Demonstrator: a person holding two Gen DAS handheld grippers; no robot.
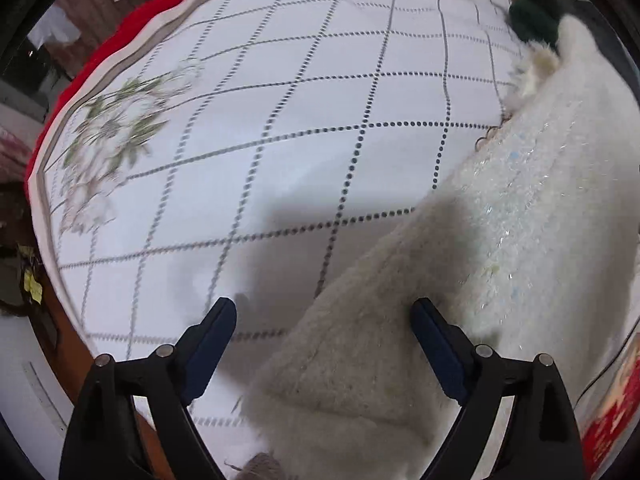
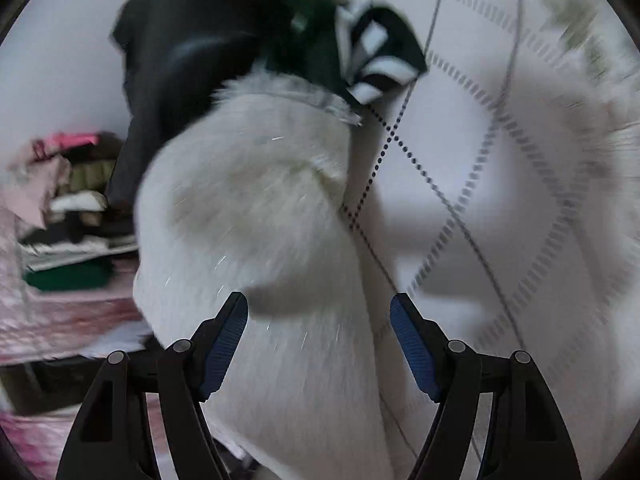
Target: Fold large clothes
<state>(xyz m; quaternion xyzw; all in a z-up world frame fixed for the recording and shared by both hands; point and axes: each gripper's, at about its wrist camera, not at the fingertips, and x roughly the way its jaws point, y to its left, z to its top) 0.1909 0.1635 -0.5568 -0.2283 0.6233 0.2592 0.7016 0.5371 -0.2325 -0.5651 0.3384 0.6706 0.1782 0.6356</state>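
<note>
two black arms with dark blue pads sit nearest in the left wrist view. they belong to the left gripper [image 1: 324, 312], and its jaws stand wide apart with nothing held. between and under them lies a corner of the fluffy white garment [image 1: 460, 264]. it lies on the white tablecloth [image 1: 256, 128] and runs up along the right side of that view. a dark shadow falls on the cloth just beside the garment's edge. the tablecloth has lines of grey dots that make squares, and a green and white flower print [image 1: 116, 132] sits further off on the left. a red edge [image 1: 116, 44] shows past the cloth's border. far off, at the top right, a dark green piece of clothing [image 1: 532, 12] touches the white garment's far end.

the right gripper [image 2: 318, 308] is also wide open and holds nothing. the fluffy white garment [image 2: 256, 208] is bunched up just in front of it, partly between the pads. this view is blurred. behind the garment lie a black piece of clothing [image 2: 192, 52] and a black and white striped one [image 2: 380, 56]. off to the left is a stack of folded clothes [image 2: 76, 216].
</note>
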